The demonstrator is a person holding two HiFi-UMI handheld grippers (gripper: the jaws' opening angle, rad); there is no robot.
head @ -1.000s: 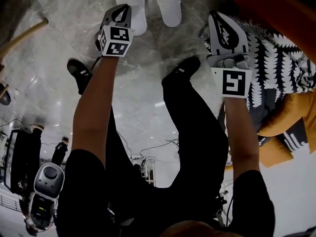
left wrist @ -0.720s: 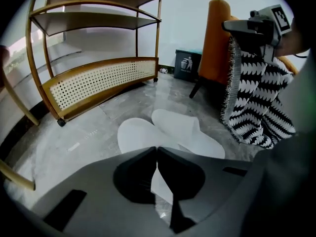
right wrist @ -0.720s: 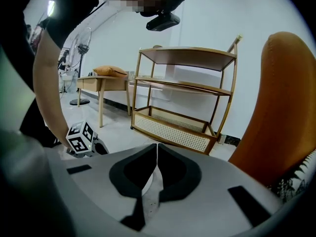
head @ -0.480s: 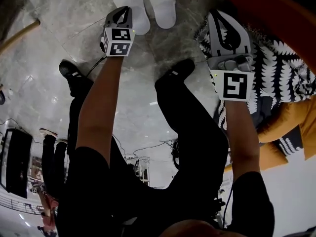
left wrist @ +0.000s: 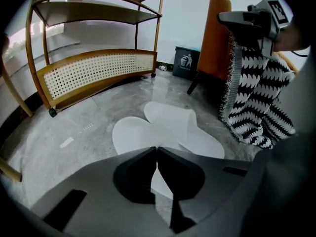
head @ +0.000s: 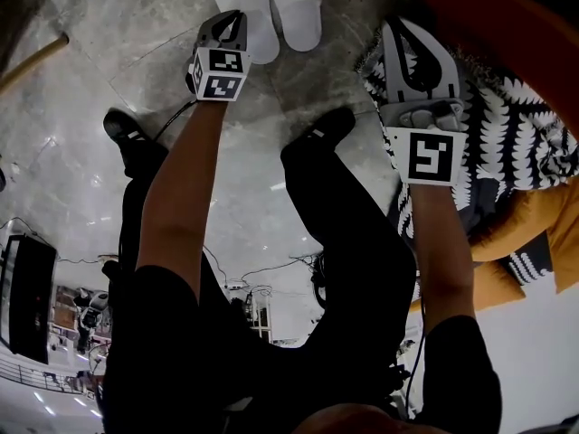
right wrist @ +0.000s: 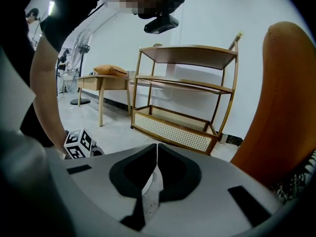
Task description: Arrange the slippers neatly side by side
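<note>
Dominating the marble floor are 1 orange armchair (head: 516, 12) with 1 black-and-white throw (head: 511, 125) and 1 rattan shelf unit (left wrist: 94, 70). 1 black bin (left wrist: 186, 62) bears a litter symbol. 2 white slippers (left wrist: 180, 122) lie touching between them. The left gripper (head: 237, 16) tips steeply over the slippers and the right gripper (head: 398, 30) is held above the throw, both with jaws pressed together, empty.

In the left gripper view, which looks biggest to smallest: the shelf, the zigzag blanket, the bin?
Biggest first: shelf, blanket, bin. The bin stands farthest away, so it may look smaller than it is.
</note>
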